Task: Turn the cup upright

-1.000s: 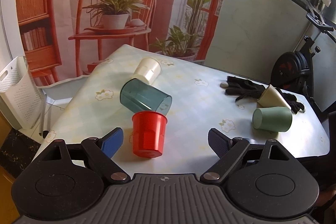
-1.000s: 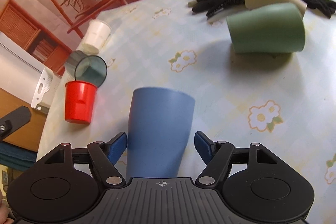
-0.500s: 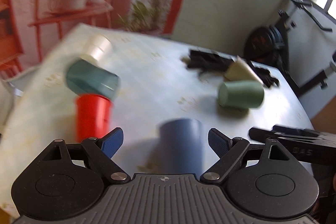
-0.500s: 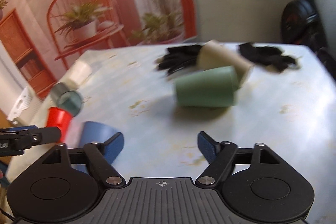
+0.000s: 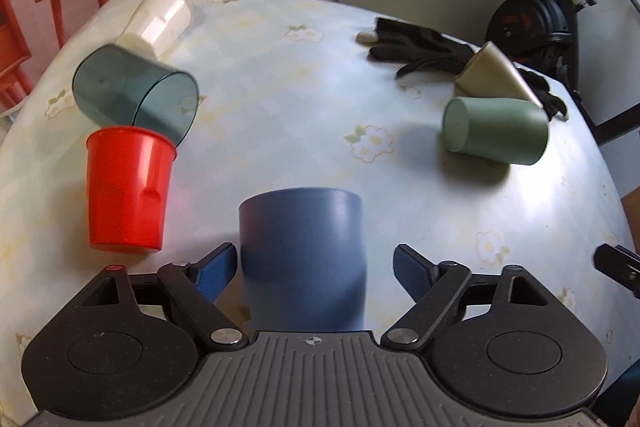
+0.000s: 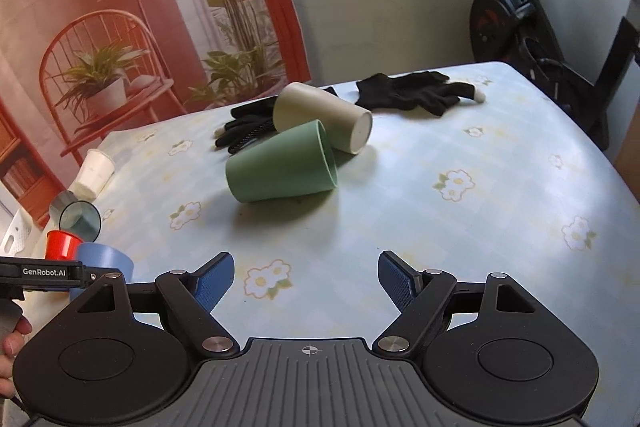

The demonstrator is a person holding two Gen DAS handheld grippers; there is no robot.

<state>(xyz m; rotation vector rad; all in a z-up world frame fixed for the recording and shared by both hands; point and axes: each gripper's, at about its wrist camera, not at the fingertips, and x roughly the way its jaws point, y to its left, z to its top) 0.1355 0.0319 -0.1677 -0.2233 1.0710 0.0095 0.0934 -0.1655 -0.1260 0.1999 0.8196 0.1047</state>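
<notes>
A blue cup [image 5: 303, 259] stands on the table between the open fingers of my left gripper [image 5: 314, 269], with gaps on both sides; it also shows in the right wrist view [image 6: 105, 261]. A red cup [image 5: 126, 193] stands to its left. A green cup [image 6: 282, 163] lies on its side mid-table, with a beige cup [image 6: 326, 115] lying behind it. A dark teal cup [image 5: 134, 95] and a white cup [image 5: 158, 19] lie on their sides at the far left. My right gripper [image 6: 306, 281] is open and empty, facing the green cup from a distance.
Black gloves [image 6: 408, 93] lie at the far side of the flowered table [image 6: 460, 227]. An exercise bike [image 6: 540, 15] stands beyond the table's right corner. A printed backdrop hangs behind the table.
My right gripper let go of the blue cup and swung right toward the green cup. My left gripper moved from the red cup to straddle the blue cup.
</notes>
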